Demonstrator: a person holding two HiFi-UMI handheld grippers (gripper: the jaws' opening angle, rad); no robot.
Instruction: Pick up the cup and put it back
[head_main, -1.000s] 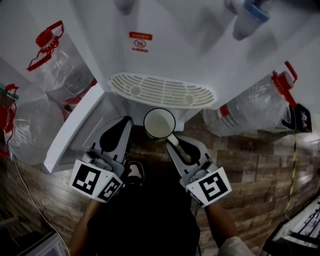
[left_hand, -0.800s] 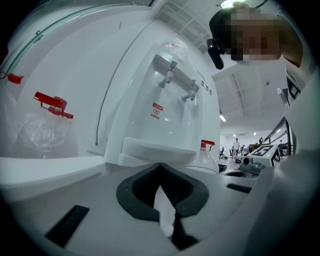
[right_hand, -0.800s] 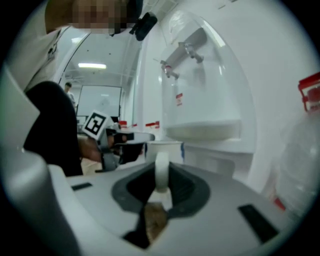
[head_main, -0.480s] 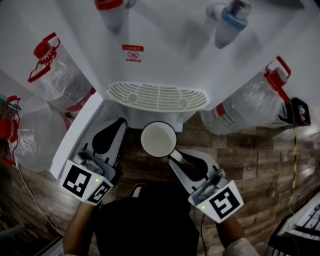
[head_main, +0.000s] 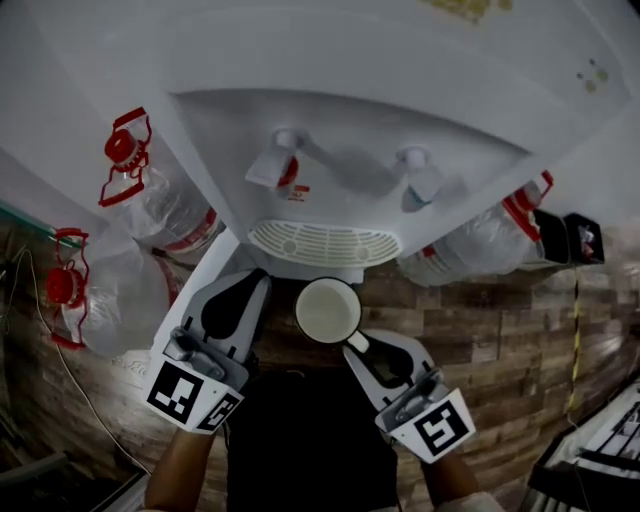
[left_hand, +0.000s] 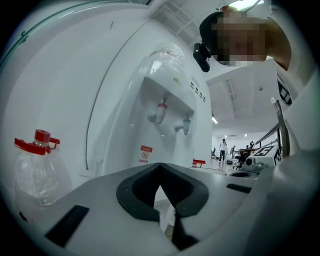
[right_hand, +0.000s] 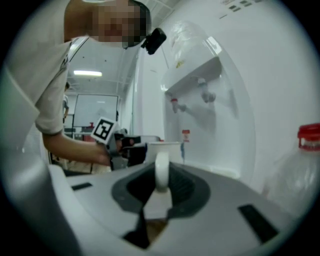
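Right fingers: I am pinching the right gripper (head_main: 355, 345) narrowly on the handle of the cup (head_main: 328, 310), pads pressing on both sides of the loop. The right gripper view shows the white handle standing upright between my jaws.

Why the handle: it is the one thin part my jaws can close on. The bowl looks too wide for them.

Left fingers: I am holding the left gripper (head_main: 252, 285) drawn together with nothing between the jaws. It is hanging just beside the cup on its left without touching it. I judge it is there only as a spare.

Where the cup is: I am holding it in the air, mouth up, just in front of the white drip tray (head_main: 325, 243) of the water dispenser (head_main: 400, 100). It is resting on nothing, and the wooden floor (head_main: 500, 330) is lying below it.

Why level: the rim is facing straight up at my head camera, so anything inside would stay put. The inside looks plain white and, as far as I can tell, empty.

Surroundings: big clear water bottles (head_main: 150, 205) are standing on either side of the dispenser, well apart from the cup. The taps (head_main: 283, 170) are hanging above the tray.

Step in hand: I judge the picking-up is done and the putting back is not.

Next move: probably setting the cup squarely on the grille, so the base is sitting flat before I am letting go.
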